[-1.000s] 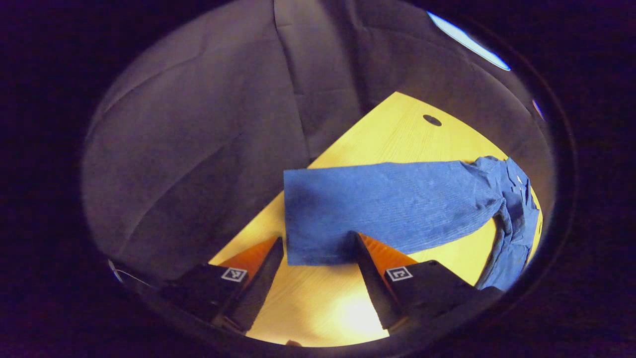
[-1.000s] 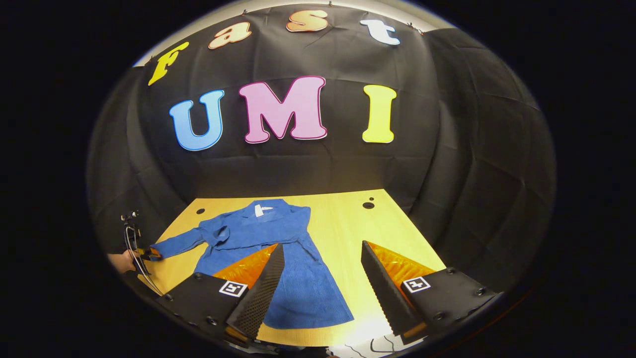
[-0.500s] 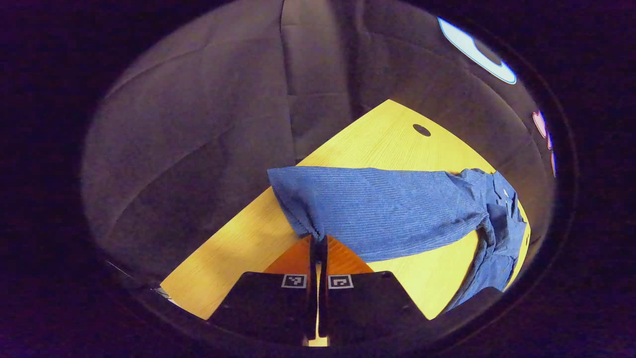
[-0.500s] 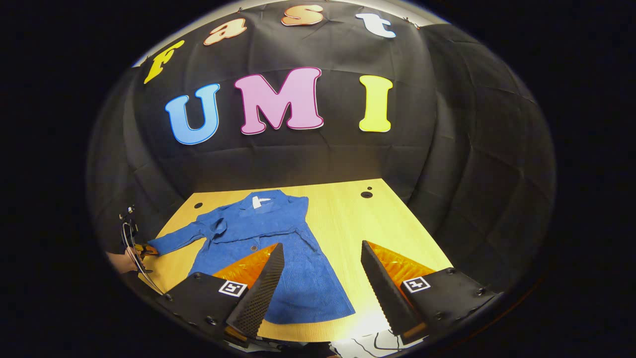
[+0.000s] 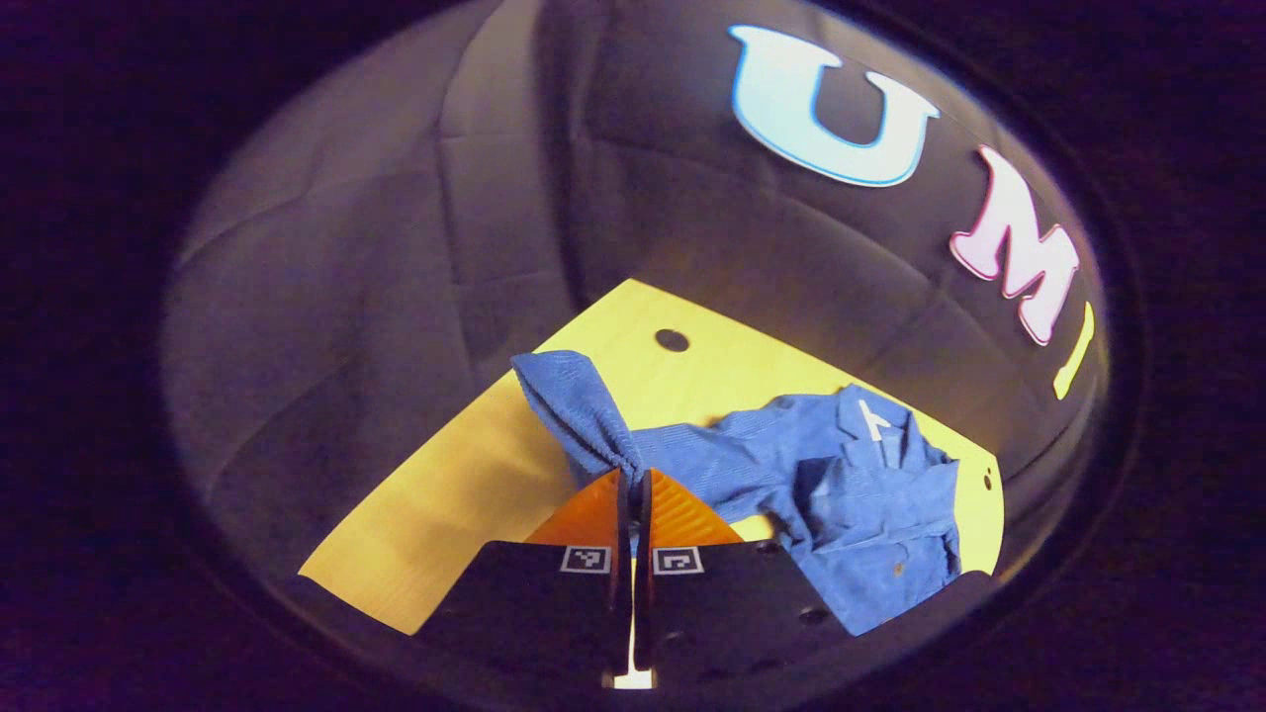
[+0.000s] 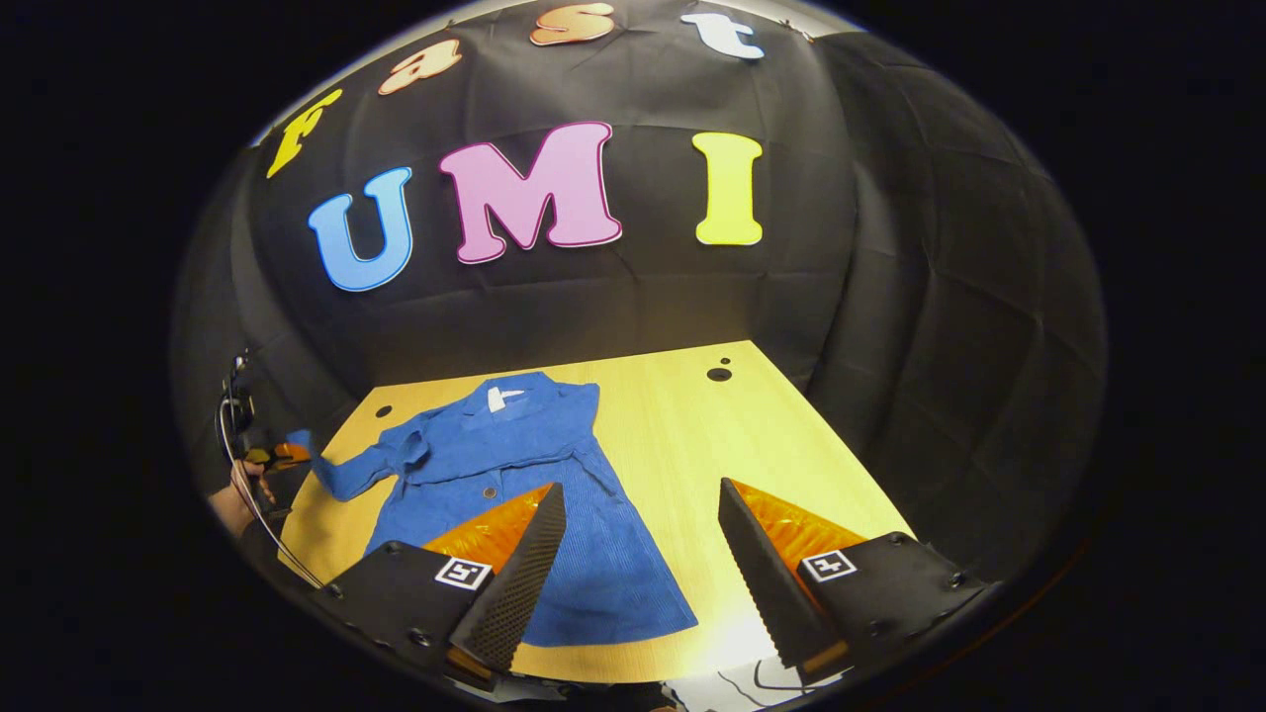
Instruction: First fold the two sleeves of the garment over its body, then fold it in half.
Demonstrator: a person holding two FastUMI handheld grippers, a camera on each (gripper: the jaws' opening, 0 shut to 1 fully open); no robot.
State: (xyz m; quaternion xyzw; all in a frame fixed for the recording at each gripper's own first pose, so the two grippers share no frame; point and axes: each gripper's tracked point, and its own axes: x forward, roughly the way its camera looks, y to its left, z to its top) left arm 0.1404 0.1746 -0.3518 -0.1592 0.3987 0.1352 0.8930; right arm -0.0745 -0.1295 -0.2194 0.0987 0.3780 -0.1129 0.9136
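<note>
Garment (image 6: 539, 494): a blue button-front dress or coat, lying flat on the wooden counter (image 6: 692, 445) with its collar toward the back wall and its hem toward the near edge. A white label (image 6: 502, 397) shows inside the collar.

Left gripper (image 5: 633, 485): jaws together, clamped on the cuff end of one sleeve (image 5: 584, 415). The cuff is lifted off the counter and bunched where the jaws pinch it; the rest of that sleeve runs down from the cuff to the shoulder of the garment. In the right gripper view this same gripper (image 6: 272, 457) sits at the far left of the garment, off the counter's left edge, held by a hand (image 6: 232, 504), with the sleeve (image 6: 356, 470) stretched from it to the garment's body.

Right gripper (image 6: 643, 554): jaws wide apart, nothing between them, positioned above the near edge of the counter. Its one finger overlaps the garment's lower skirt in the view; whether it touches the cloth cannot be told.

Second sleeve: lies along the right side of the garment's body, its exact lie not clear.

Counter: round holes (image 6: 719, 374) near the back corners, beyond the garment's collar.
</note>
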